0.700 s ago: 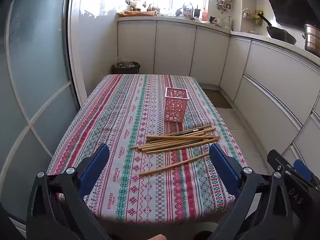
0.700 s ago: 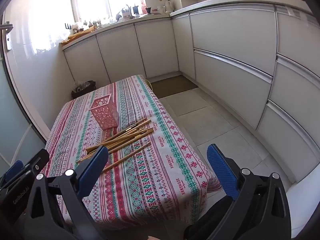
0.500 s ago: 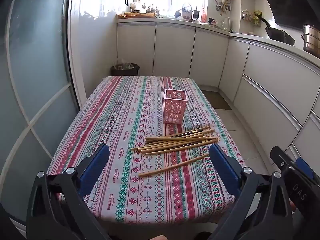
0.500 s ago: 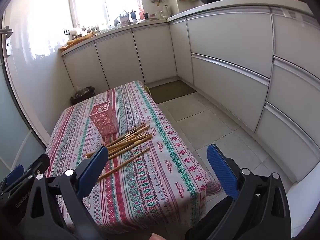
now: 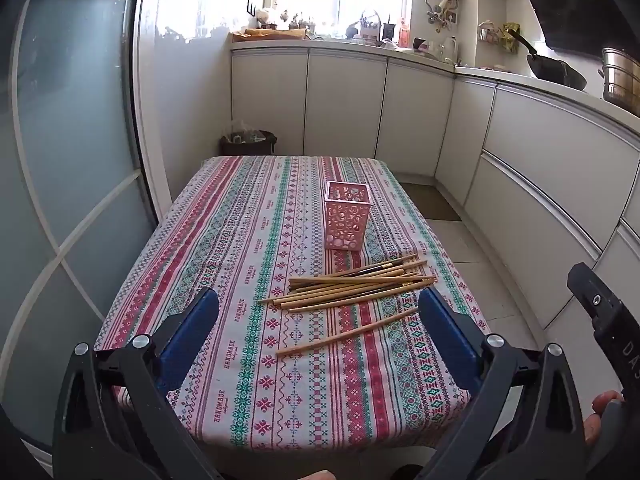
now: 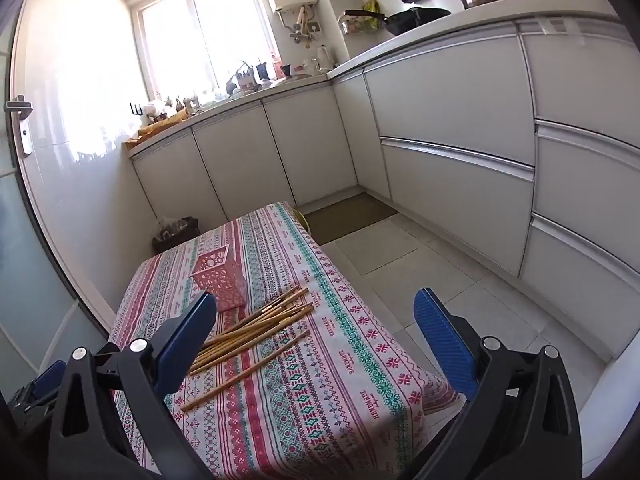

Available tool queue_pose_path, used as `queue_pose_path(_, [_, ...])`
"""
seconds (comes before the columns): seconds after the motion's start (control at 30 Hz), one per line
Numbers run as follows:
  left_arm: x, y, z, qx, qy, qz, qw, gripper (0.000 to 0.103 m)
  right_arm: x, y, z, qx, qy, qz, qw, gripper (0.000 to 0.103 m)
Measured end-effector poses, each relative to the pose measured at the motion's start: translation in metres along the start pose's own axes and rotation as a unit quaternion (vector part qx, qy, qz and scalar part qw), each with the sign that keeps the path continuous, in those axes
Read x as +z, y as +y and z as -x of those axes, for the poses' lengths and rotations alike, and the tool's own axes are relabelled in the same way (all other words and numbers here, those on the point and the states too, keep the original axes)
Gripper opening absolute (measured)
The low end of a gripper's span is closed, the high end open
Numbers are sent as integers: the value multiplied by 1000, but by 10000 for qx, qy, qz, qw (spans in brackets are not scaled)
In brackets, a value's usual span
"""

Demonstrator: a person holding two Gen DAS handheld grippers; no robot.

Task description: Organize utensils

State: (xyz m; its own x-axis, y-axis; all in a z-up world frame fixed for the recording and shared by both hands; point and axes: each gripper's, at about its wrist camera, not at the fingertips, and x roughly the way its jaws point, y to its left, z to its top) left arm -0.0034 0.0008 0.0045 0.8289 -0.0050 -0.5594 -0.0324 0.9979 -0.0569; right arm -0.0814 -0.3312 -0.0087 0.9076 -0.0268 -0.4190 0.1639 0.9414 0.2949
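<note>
A pile of wooden chopsticks (image 5: 352, 286) lies on a patterned tablecloth (image 5: 240, 280), with a single chopstick (image 5: 346, 332) lying apart nearer me. An upright pink perforated holder (image 5: 347, 216) stands just behind the pile. My left gripper (image 5: 318, 316) is open and empty, held above the table's near edge. My right gripper (image 6: 316, 320) is open and empty, over the table's near right corner. In the right wrist view the chopsticks (image 6: 256, 324), the single one (image 6: 244, 368) and the holder (image 6: 220, 280) lie to the left.
White kitchen cabinets (image 5: 540, 160) run along the back and right. A dark bin (image 5: 248, 142) sits beyond the table's far end. A glass door (image 5: 60, 160) is on the left. Tiled floor (image 6: 440, 280) lies right of the table.
Both grippers have tilted upward and pulled back a little, so the table sits lower in both views. The chopsticks and holder have not moved.
</note>
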Motion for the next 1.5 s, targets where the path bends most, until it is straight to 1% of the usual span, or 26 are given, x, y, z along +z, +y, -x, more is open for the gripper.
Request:
queue_pose_path(0.03, [0,0,0,2,-6,-4,10000,96,-1,-2,0,33,7,-49,10000,96])
queue_pose_path(0.1, [0,0,0,23,-17,-22,10000,96,-2,-2,-5,27,163,-25,9999,96])
queue_pose_path(0.17, [-1,-2,0,28,-15,-20,10000,96,-5,1,-10,-180,322,169,9992,96])
queue_pose_path(0.23, [-1,-2,0,34,-16,-25,10000,96,-7,0,-13,-313,415,188,9985,96])
queue_pose_path(0.37, [-1,-3,-1,40,-11,-34,10000,96,-9,0,-19,-361,621,203,9972,95])
queue_pose_path(0.43, [-2,-3,-1,39,-11,-31,10000,96,-11,0,-22,-344,723,201,9966,91])
queue_pose_path(0.5, [-2,-3,-1,35,-8,-41,10000,96,-11,0,-25,-341,833,227,9957,90])
queue_pose_path(0.57, [-2,-3,-1,40,-10,-46,10000,96,-13,0,-27,-298,907,250,9951,90])
queue_pose_path(0.67, [-2,-2,-3,41,3,-54,10000,96,-14,3,-26,-266,909,277,9951,91])
queue_pose_path(0.77, [-3,-3,-5,49,27,-53,10000,96,-13,3,-26,-201,964,239,9949,94])
queue_pose_path(1.23, [-3,-4,-7,74,53,-54,9999,96,-14,7,-31,-112,1159,286,9928,95])
queue_pose_path(1.5, [-3,-2,-6,77,72,-53,9999,96,-16,5,-34,152,1346,149,9907,95])
